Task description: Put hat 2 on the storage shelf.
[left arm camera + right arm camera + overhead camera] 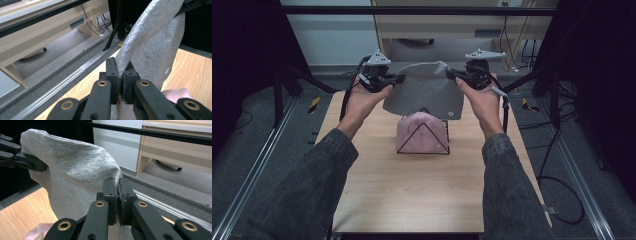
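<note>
From the high view, my hands hide most of both tools, so the jaw tips are hard to make out there. My left gripper [398, 78] and right gripper [451, 73] each meet an upper corner of a grey cloth [424, 95], which hangs above the far half of the wooden table [412, 185]. The cloth's lower edge covers the top of a pink cloth [419, 132] draped over a black wire rack [423, 138].

In the left gripper view, my jaws are pressed together on the grey cloth's [155, 45] edge; a bit of pink cloth [176, 94] peeks out at the lower right.

In the right gripper view, my jaws pinch the grey cloth's [75, 162] other corner tightly, and my left gripper [41, 165] grips it farther off.
</note>
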`<state>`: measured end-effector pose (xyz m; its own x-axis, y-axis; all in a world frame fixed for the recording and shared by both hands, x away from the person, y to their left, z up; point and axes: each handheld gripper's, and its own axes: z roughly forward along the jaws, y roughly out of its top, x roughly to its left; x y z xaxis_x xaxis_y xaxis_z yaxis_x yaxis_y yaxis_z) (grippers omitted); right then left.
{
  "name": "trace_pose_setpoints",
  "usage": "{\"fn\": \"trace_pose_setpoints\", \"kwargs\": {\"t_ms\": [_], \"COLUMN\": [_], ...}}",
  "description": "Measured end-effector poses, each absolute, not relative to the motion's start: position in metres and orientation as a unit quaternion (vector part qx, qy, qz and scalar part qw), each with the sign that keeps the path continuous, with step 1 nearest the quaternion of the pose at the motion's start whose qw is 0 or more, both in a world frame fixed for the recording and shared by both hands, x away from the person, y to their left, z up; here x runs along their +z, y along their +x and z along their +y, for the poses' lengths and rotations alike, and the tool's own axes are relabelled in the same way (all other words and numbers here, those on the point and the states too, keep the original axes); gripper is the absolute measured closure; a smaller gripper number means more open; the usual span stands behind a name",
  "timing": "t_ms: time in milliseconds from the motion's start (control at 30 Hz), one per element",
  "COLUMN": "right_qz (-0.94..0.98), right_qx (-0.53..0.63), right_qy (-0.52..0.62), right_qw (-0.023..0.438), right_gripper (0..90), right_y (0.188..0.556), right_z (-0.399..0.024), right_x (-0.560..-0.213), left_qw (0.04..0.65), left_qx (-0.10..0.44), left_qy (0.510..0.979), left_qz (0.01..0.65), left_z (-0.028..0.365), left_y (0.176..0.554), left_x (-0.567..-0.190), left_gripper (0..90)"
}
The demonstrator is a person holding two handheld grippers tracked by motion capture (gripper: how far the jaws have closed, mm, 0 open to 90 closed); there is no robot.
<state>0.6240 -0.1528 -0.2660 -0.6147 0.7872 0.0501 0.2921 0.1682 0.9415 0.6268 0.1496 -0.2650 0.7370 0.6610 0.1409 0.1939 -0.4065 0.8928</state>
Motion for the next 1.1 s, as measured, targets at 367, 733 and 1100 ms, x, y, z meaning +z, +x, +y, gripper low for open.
{"fn": "trace_pose_setpoints", "kwargs": {"t_ms": [367, 733, 1100], "right_qz": [0.727, 0.731, 0.751], "right_qx": [0.521, 0.514, 0.493], "right_qy": [0.379, 0.39, 0.382], "right_qw": [0.237, 0.22, 0.216], "right_gripper": [86.5, 86.4, 86.4], "right_y": [0.625, 0.622, 0.619], "right_z": [-0.154, -0.154, -0.15], "right_x": [-0.276, -0.309, -0.334], "left_qw": [0.47, 0.456, 0.446], "left_qx": [0.239, 0.232, 0.215], "left_qy": [0.807, 0.817, 0.825], "left_qz": [0.265, 0.266, 0.273], "left_z": [0.148, 0.145, 0.148], "left_y": [0.626, 0.627, 0.624], "left_x": [-0.273, -0.296, -0.323], "left_gripper": [86.2, 86.3, 86.3]}}
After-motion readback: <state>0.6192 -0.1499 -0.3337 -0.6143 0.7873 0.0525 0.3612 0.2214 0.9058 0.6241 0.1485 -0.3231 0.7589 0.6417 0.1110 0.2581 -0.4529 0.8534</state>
